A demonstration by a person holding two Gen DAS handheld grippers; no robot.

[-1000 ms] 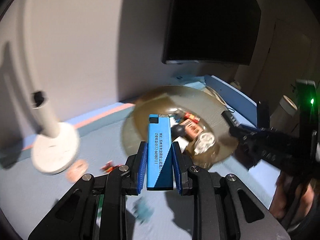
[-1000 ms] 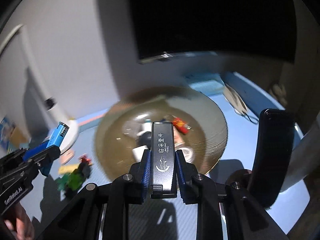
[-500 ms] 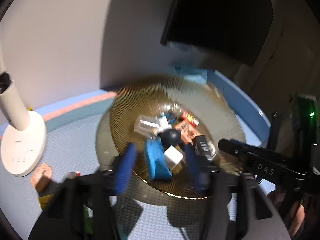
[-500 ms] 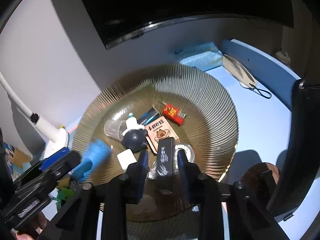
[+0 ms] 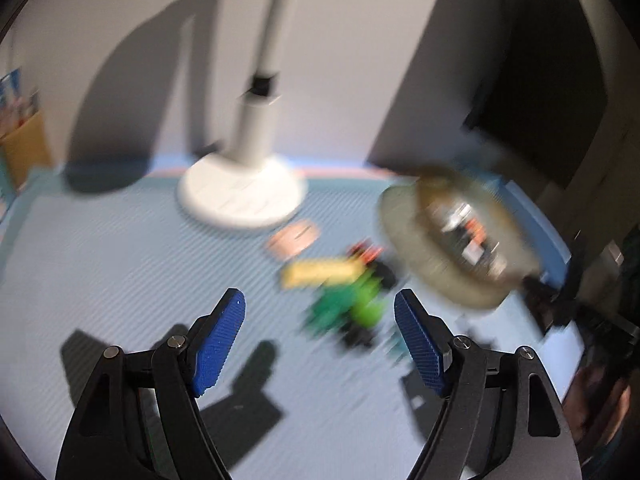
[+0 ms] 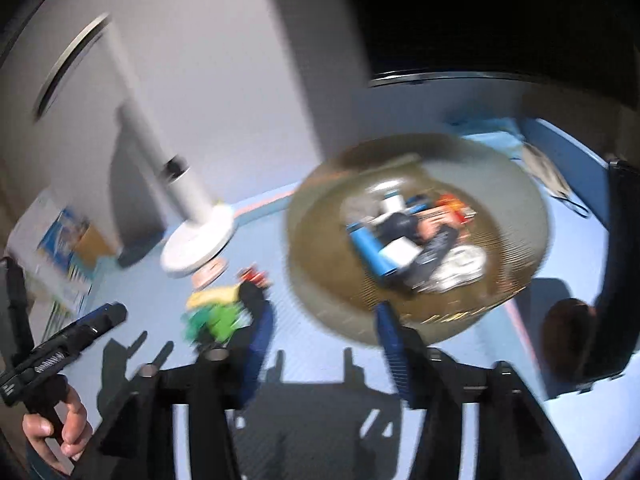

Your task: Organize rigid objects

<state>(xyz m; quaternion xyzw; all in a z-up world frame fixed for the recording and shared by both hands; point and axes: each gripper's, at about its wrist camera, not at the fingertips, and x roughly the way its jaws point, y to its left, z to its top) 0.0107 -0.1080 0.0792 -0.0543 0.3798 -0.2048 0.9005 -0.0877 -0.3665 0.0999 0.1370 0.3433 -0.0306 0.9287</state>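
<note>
A ribbed amber glass bowl (image 6: 516,276) holds several small objects, among them a blue lighter (image 6: 370,250) and a dark lighter (image 6: 434,254). The bowl also shows blurred in the left wrist view (image 5: 404,232). My left gripper (image 5: 320,340) is open and empty above the mat, short of a blurred pile of green, yellow and red objects (image 5: 348,300). My right gripper (image 6: 324,344) is open and empty in front of the bowl's near rim. The pile (image 6: 216,316) lies left of it. The left gripper also shows in the right wrist view (image 6: 92,324).
A white desk lamp stands on its round base (image 5: 240,196) at the back of the light blue mat (image 5: 100,260); it also shows in the right wrist view (image 6: 196,244). A dark monitor (image 6: 500,20) hangs behind the bowl. A round pink object (image 5: 294,236) lies near the lamp base.
Both grippers let go of their lighters, which now lie in the bowl. Both opened and drew back; the left swung left toward the pile.
</note>
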